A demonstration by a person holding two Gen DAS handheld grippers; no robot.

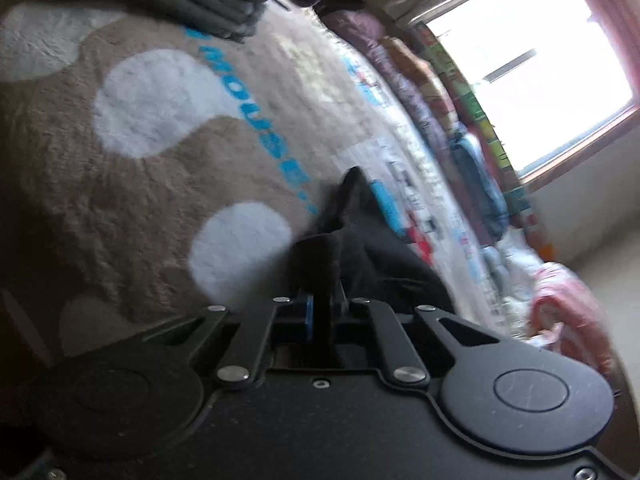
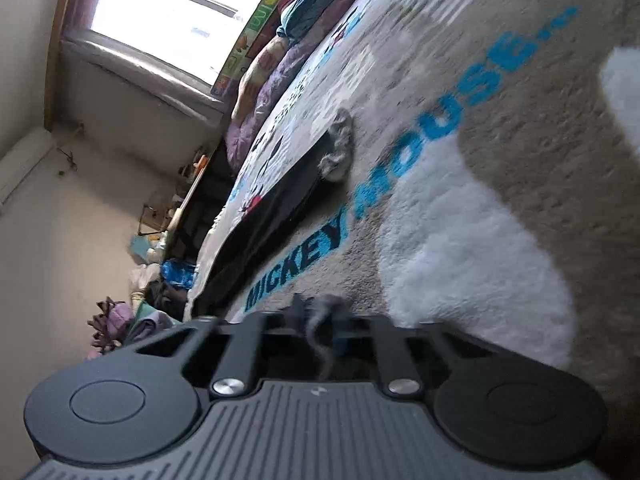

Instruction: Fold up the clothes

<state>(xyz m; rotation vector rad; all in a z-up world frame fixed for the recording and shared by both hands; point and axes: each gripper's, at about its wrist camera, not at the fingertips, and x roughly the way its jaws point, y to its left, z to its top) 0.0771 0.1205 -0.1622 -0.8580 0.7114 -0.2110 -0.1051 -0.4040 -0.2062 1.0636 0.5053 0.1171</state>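
Both grippers [image 1: 320, 300] [image 2: 320, 320] on dark garment [image 2: 272, 204], apparently stretched lengthwise.

- The fluffy beige blanket with white spots [image 2: 500, 208] carries blue letters "MICKEY MOUSE..." across the frame's middle.
- In the left wrist view only "MOUSE..." shows, upper middle.

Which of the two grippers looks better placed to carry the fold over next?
Probably the left gripper: it is shut on a thick bunch of the black garment. The right gripper pinches only a thin grey edge.
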